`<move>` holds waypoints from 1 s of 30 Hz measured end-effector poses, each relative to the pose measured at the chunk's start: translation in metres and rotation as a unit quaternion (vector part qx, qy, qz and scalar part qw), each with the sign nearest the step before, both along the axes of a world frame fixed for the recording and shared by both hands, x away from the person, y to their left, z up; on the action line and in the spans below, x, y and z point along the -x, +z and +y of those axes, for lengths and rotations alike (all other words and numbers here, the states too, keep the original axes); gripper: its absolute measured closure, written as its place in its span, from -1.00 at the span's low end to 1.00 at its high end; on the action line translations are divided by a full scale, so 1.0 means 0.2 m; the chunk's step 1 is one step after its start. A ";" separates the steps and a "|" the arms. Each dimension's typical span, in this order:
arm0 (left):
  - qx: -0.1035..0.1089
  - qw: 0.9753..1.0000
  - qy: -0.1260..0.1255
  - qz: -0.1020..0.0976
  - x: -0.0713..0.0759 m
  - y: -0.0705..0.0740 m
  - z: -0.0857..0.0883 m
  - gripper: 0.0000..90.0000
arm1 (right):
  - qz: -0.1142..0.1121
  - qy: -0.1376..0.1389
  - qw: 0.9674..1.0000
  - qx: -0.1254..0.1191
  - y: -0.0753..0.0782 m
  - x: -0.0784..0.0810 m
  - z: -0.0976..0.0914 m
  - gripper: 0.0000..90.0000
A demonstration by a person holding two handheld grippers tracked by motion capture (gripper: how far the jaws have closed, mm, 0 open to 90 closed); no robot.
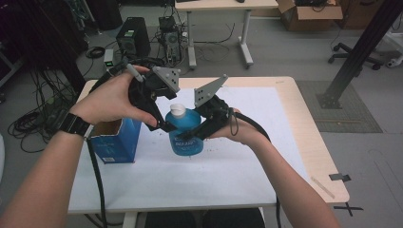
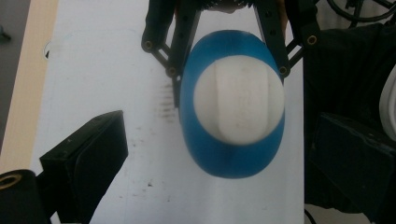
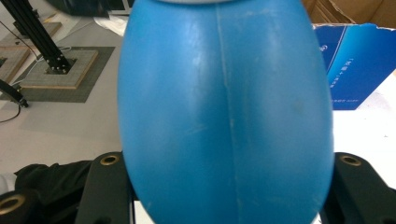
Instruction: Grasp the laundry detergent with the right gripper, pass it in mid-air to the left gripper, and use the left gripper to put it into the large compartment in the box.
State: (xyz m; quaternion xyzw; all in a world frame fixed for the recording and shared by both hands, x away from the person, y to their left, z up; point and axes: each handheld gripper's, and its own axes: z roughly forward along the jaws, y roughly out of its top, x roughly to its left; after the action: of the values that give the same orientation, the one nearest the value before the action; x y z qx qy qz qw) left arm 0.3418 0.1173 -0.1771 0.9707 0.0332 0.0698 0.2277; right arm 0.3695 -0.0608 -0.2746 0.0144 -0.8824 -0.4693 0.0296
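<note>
the blue bottle (image 1: 186, 134) is upright over the white sheet (image 1: 237, 161) in the middle of the table (image 1: 309, 137), just beside the open blue box (image 1: 115, 138), and the right gripper (image 1: 192, 135) has its jaws clamped on the bottle's body from both sides, so the grasp part looks done; whether the base rests on the sheet or hangs just above it i cannot tell. the left gripper (image 1: 159, 124) hovers over the white cap (image 2: 239, 102) with its jaws spread wide, one on either side and neither touching, so the cap appears untouched and on. judging from this, the bottle is out of the box and held steady, and what is left is to close on the cap and twist or flip it open
</note>
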 end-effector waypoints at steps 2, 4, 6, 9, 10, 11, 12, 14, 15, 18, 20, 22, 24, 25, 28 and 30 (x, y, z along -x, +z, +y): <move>-0.004 1.000 -0.001 0.001 0.00 -0.01 -0.01 -0.89 | 0.001 0.002 1.000 0.000 0.00 0.00 0.01 -0.07; -0.008 1.000 -0.001 0.000 0.00 -0.01 -0.02 -0.88 | 0.000 0.002 1.000 0.002 0.00 0.00 0.01 -0.07; -0.014 1.000 -0.006 0.002 0.00 -0.03 -0.04 -0.84 | -0.002 0.004 1.000 0.003 0.00 0.01 0.02 -0.07; -0.019 1.000 -0.007 0.003 0.00 -0.04 -0.05 -0.83 | 0.000 0.004 1.000 0.004 0.00 0.01 0.02 -0.07; -0.026 1.000 -0.009 0.005 0.00 -0.05 -0.06 -0.80 | 0.000 0.005 1.000 0.005 0.00 0.01 0.03 -0.07; -0.027 1.000 -0.010 0.006 0.00 -0.05 -0.07 -0.79 | -0.001 0.006 1.000 0.005 0.00 0.01 0.03 -0.07; -0.027 1.000 -0.010 0.006 0.00 -0.05 -0.07 -0.78 | -0.001 0.006 1.000 0.005 0.00 0.01 0.03 -0.07; -0.034 0.999 -0.015 0.009 0.00 -0.06 -0.08 -0.72 | -0.001 0.006 1.000 0.005 0.00 0.01 0.03 -0.07; -0.039 0.999 -0.017 0.010 0.00 -0.07 -0.09 -0.70 | -0.002 0.007 1.000 0.005 0.00 0.01 0.03 -0.07; -0.041 0.999 -0.017 0.011 0.00 -0.08 -0.10 -0.68 | -0.002 0.007 1.000 0.004 0.00 0.02 0.03 -0.07; -0.046 0.999 -0.018 0.010 -0.01 -0.08 -0.10 -0.68 | -0.001 0.007 1.000 0.004 0.01 0.02 0.02 -0.07; -0.048 0.999 -0.016 0.012 0.00 -0.09 -0.11 -0.65 | -0.003 0.005 1.000 0.005 0.01 0.02 0.02 -0.07; -0.051 0.998 -0.020 0.012 0.00 -0.09 -0.11 -0.60 | -0.002 0.005 1.000 0.004 0.01 0.02 0.02 -0.07; -0.052 0.998 -0.021 0.012 0.00 -0.09 -0.11 -0.60 | -0.003 0.006 1.000 0.004 0.01 0.02 0.02 -0.07; -0.053 0.998 -0.020 0.012 0.00 -0.09 -0.11 -0.59 | -0.003 0.006 1.000 0.003 0.01 0.02 0.02 -0.07; -0.054 0.998 -0.020 0.013 0.00 -0.09 -0.12 -0.58 | -0.003 0.006 1.000 0.004 0.01 0.02 0.02 -0.07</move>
State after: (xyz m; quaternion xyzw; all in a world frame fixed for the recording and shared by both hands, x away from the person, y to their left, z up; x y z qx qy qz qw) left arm 0.3420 0.0941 -0.1950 0.9828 0.0134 0.0541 0.1758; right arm 0.3652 -0.0570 -0.2733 0.0212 -0.8841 -0.4659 0.0298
